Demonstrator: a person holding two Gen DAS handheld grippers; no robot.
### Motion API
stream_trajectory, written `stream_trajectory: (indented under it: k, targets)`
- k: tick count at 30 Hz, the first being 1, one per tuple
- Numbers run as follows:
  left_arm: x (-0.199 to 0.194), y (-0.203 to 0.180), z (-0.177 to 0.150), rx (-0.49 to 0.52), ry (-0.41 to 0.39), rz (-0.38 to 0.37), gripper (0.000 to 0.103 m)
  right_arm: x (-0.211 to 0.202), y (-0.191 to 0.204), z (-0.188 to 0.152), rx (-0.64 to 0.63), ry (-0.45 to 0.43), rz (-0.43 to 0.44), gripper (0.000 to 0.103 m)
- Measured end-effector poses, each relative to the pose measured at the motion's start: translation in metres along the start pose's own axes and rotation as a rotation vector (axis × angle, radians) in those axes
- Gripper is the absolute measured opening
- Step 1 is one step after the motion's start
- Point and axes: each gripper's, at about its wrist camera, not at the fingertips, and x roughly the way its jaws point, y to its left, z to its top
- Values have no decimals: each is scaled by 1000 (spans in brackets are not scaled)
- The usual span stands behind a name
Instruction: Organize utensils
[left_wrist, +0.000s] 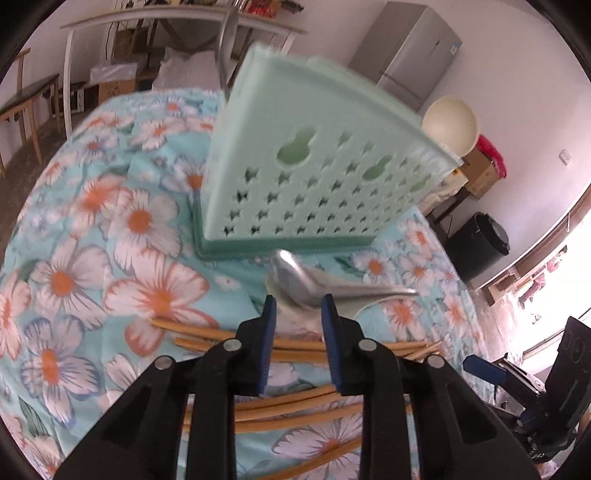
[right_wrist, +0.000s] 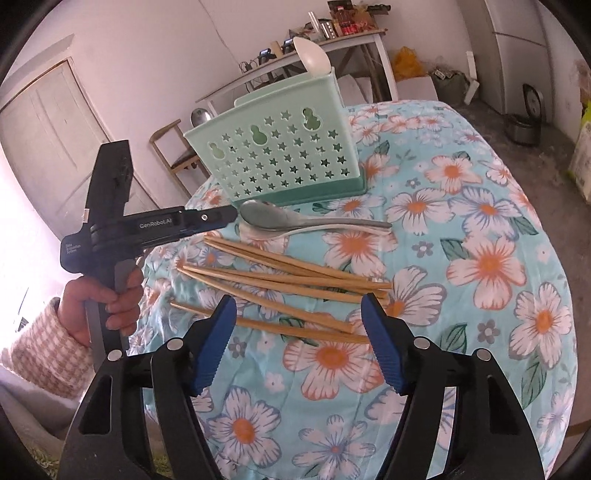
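A mint green perforated utensil holder (left_wrist: 310, 177) (right_wrist: 280, 158) stands on the floral tablecloth. A white spoon (right_wrist: 314, 61) and a metal spoon (left_wrist: 227, 48) stand in it. A metal spoon (left_wrist: 314, 282) (right_wrist: 280, 218) lies on a white spoon (right_wrist: 332, 227) in front of the holder. Several wooden chopsticks (right_wrist: 288, 284) (left_wrist: 288, 406) lie nearer. My left gripper (left_wrist: 297, 306) is open and empty just above the metal spoon's bowl; it also shows in the right wrist view (right_wrist: 225, 214). My right gripper (right_wrist: 299, 314) is open and empty over the chopsticks.
The table (right_wrist: 480, 258) has a blue floral cloth. Behind it are a white shelf table (left_wrist: 177, 22), a wooden chair (right_wrist: 173, 147), a grey fridge (left_wrist: 410, 51), boxes and a black bin (left_wrist: 480, 243). The right gripper's body (left_wrist: 535, 398) shows at the lower right.
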Motion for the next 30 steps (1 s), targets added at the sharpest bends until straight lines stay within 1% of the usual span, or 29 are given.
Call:
stream_trajectory:
  k: [3, 7, 12, 15, 19, 23, 25, 30]
  targets:
    - [9, 7, -3, -41, 39, 2, 24, 5, -1, 0, 2, 17, 4, 66]
    - [14, 16, 0, -100, 50, -24, 23, 11, -1, 0, 3, 31, 12, 66]
    - [26, 20, 4, -128, 70, -35, 23, 13, -4, 0, 8, 33, 9, 66]
    - [34, 20, 8, -144, 73, -36, 21, 12, -7, 0, 19, 34, 3, 66]
    - [35, 16, 10, -143, 64, -29, 9, 10, -9, 1, 27, 31, -3, 66]
    - [27, 11, 13, -153, 66, -21, 7, 7, -10, 1, 23, 25, -9, 66]
    - [15, 12, 13, -170, 70, -22, 7, 7, -10, 0, 22, 25, -10, 66]
    - [-8, 15, 7, -225, 81, -72, 6, 7, -7, -1, 21, 27, -8, 66]
